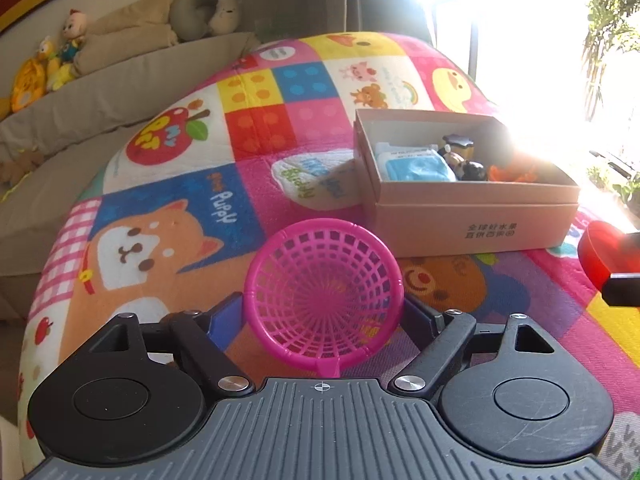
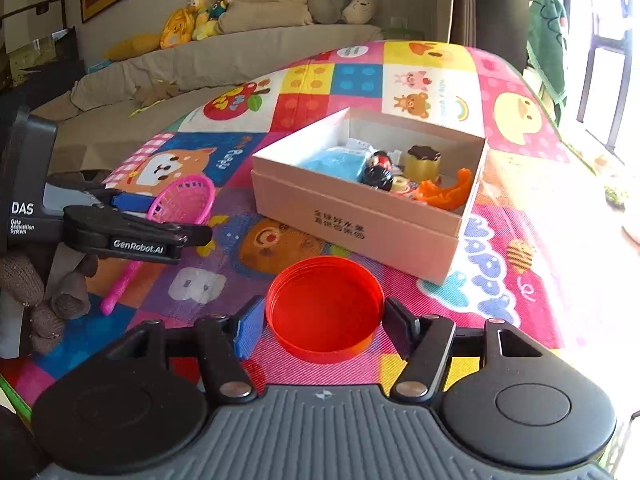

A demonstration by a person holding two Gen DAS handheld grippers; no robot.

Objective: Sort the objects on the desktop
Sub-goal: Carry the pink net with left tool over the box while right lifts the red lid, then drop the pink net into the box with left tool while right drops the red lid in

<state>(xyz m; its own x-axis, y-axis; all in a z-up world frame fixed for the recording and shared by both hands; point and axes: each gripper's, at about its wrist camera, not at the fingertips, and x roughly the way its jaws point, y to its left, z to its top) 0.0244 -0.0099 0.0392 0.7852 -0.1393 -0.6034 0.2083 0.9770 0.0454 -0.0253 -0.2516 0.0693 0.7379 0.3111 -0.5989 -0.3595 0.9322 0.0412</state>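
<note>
The left claw (image 1: 324,316) holds a pink plastic basket (image 1: 323,296) by its round rim, one blue pad on each side, and the basket is tilted with its opening toward the camera and its handle pointing down toward the claw body; in the right wrist view the same basket (image 2: 182,200) sits between the left claw's fingers above the colourful play mat (image 2: 500,280) that covers the table; the right claw (image 2: 324,320) is closed on an orange-red round lid (image 2: 324,308), its hollow side up, with the pads touching both sides of it; behind both things stands an open cardboard box (image 2: 360,224) on the mat; inside it lie a blue packet (image 2: 332,164), a small black and red figure (image 2: 378,172), a toy pudding (image 2: 422,162) and an orange curved piece (image 2: 448,190); a grey sofa (image 2: 240,56) with plush toys (image 2: 200,20) stands beyond the table.
</note>
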